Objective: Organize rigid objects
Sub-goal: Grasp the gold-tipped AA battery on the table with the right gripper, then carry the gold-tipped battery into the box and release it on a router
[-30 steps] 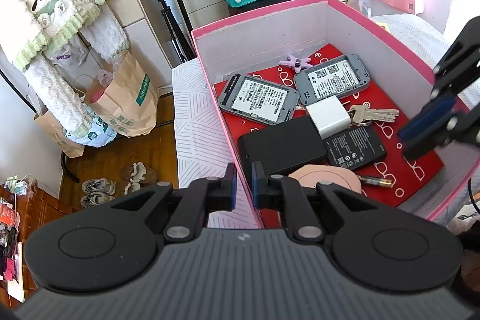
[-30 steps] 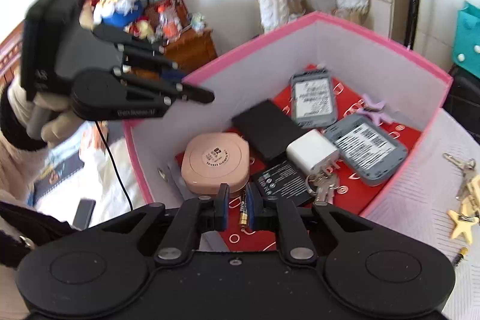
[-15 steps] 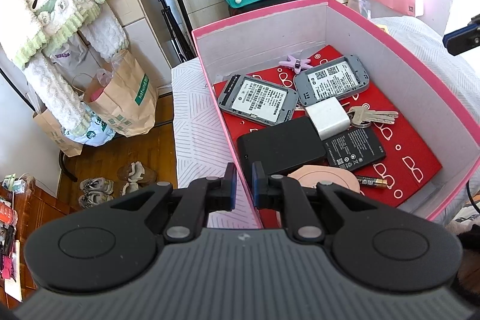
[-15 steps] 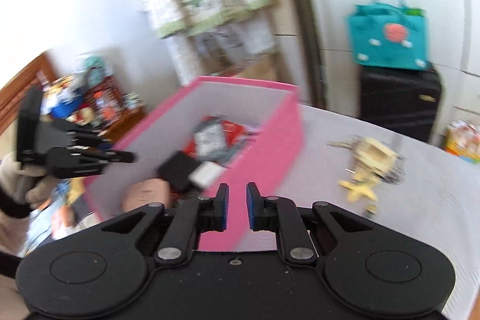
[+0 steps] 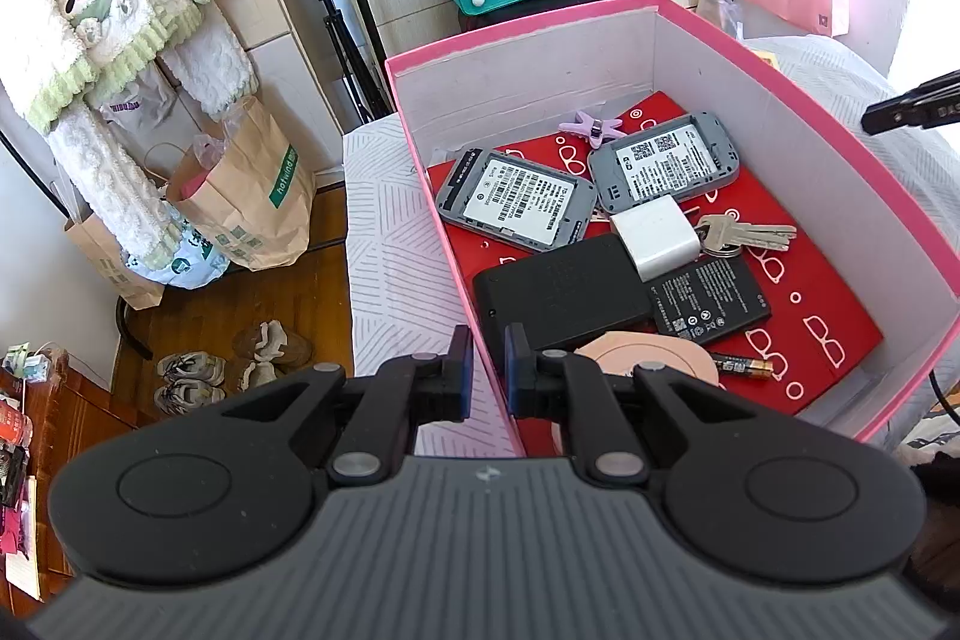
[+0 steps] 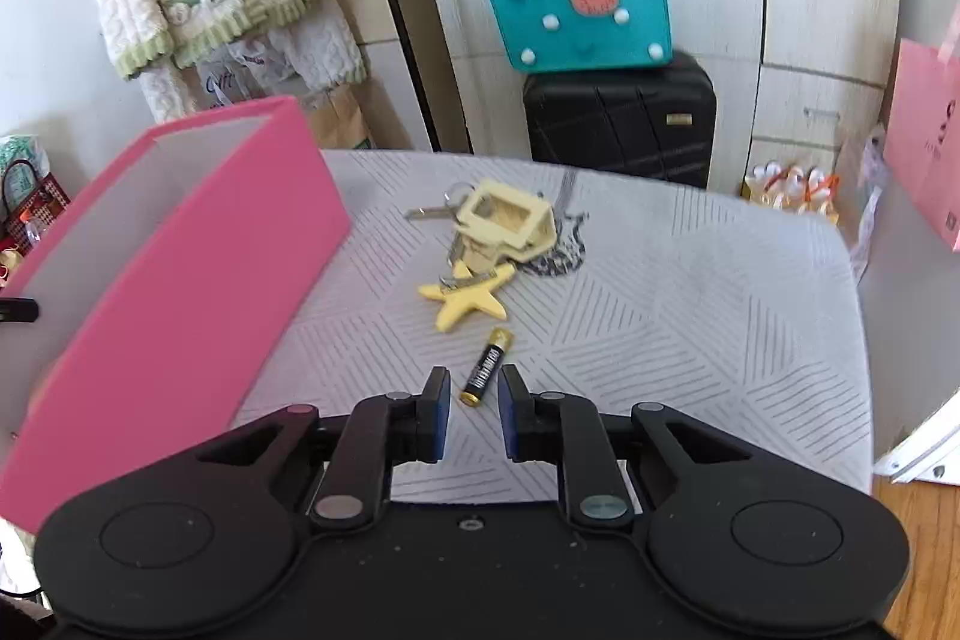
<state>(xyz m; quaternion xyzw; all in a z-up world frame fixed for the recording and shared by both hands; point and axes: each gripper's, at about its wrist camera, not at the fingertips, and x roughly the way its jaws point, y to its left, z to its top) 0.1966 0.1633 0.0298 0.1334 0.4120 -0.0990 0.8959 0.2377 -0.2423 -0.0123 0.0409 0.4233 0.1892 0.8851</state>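
Observation:
My left gripper is shut on the near wall of the pink box, one pad on each side of the rim. Inside lie two grey devices, a white charger, keys, a black case and an AA battery. My right gripper hovers over the patterned table to the right of the pink box. Its jaws are opening, and the near end of a loose AA battery shows in the gap, unpressed. A yellow star keyring lies just beyond.
A teal bag sits on a black suitcase behind the table. A pink bag hangs at the right. Left of the table, paper bags and shoes stand on the wooden floor.
My right gripper swung out of the box and rightward over the table, ending above the loose battery with its jaws slightly wider. My left gripper kept still on the box wall.

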